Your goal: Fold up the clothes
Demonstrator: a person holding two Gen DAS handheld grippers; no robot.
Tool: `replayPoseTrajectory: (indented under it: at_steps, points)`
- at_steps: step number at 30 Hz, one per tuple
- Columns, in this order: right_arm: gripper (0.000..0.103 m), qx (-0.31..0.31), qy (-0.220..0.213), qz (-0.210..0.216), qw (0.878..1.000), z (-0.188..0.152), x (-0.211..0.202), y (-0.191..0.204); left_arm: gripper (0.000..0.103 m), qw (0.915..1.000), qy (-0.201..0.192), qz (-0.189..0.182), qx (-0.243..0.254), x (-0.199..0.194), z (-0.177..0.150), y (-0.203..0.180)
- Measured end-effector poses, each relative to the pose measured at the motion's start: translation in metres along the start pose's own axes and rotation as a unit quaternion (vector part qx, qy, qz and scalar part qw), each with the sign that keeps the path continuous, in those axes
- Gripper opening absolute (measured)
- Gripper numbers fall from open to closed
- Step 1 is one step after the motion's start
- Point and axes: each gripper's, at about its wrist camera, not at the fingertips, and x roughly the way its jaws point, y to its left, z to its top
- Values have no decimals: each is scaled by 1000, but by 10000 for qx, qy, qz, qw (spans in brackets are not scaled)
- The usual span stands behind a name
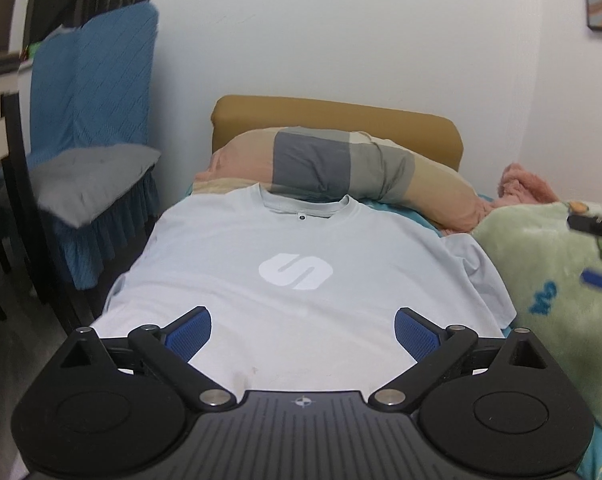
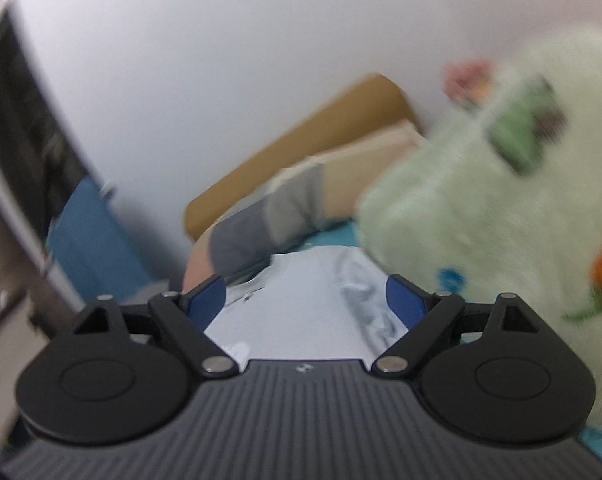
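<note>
A pale blue T-shirt (image 1: 301, 248) with a white logo lies flat on the bed, collar toward the pillow. My left gripper (image 1: 303, 330) hovers over its lower part, open wide, with nothing between the blue pads. In the left wrist view the right gripper (image 1: 597, 256) shows blurred at the right edge. In the tilted, blurred right wrist view my right gripper (image 2: 305, 298) is open above the shirt (image 2: 301, 304), near its rumpled right sleeve (image 2: 365, 292), and holds nothing.
A patchwork pillow (image 1: 341, 168) and a tan headboard (image 1: 337, 112) lie beyond the collar. A green fleece blanket (image 1: 549, 264) is heaped right of the shirt. A blue-covered chair (image 1: 93, 100) with a grey cushion (image 1: 93, 180) stands left of the bed.
</note>
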Motion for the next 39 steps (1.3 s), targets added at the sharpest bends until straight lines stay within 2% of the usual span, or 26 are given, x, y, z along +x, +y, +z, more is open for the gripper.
replayPoseTrajectory:
  at_steps: [3,9,10,12,14,17,19,20,22,23,26,28,30,33,39]
  points:
    - [90,642,141,-14,9978,0,26,-32,100,9999,-19,143,-17,1,-1,2]
    - [89,1151,513,-365,9914,-29,82,-71,100,9999,26,132,-26,17,-5,1]
    - [87,1215,558,-419,9901,-33,90,-77,100,9999,51,133,-26,21,-5,1]
    - [81,1210,623,-567,9891,-40,106,-82,100,9998,112,121,-61,29,-6,2]
    - [81,1141,641,-641,9893,-47,121,-85,100,9997,179,110,-111,38,-7,3]
    - [81,1103,541,-623,9905,-56,140,-89,100,9995,261,104,-160,50,-8,4]
    - [81,1207,363,-454,9910,-59,148,-91,100,9994,303,94,-170,57,-10,5]
    - [78,1277,273,-349,9908,-61,152,-92,100,9993,323,77,-165,60,-10,5]
    - [60,1322,207,-177,9909,-63,161,-92,100,9992,375,55,-142,66,-12,4]
    - [58,1325,196,-99,9909,-64,166,-91,100,9991,402,53,-124,69,-13,4]
    - [39,1344,180,212,9905,-65,177,-86,100,9988,473,32,-94,75,-16,3]
    - [19,1264,147,335,9913,-63,180,-79,100,9986,518,26,-77,79,-17,1]
    - [14,1064,73,401,9935,-60,181,-67,100,9984,556,33,-57,81,-19,0]
    - [12,610,-110,396,9973,-51,174,-43,100,9983,575,55,-67,82,-19,0]
    - [11,-171,-628,157,9978,3,154,3,100,9988,473,95,-113,81,-14,0]
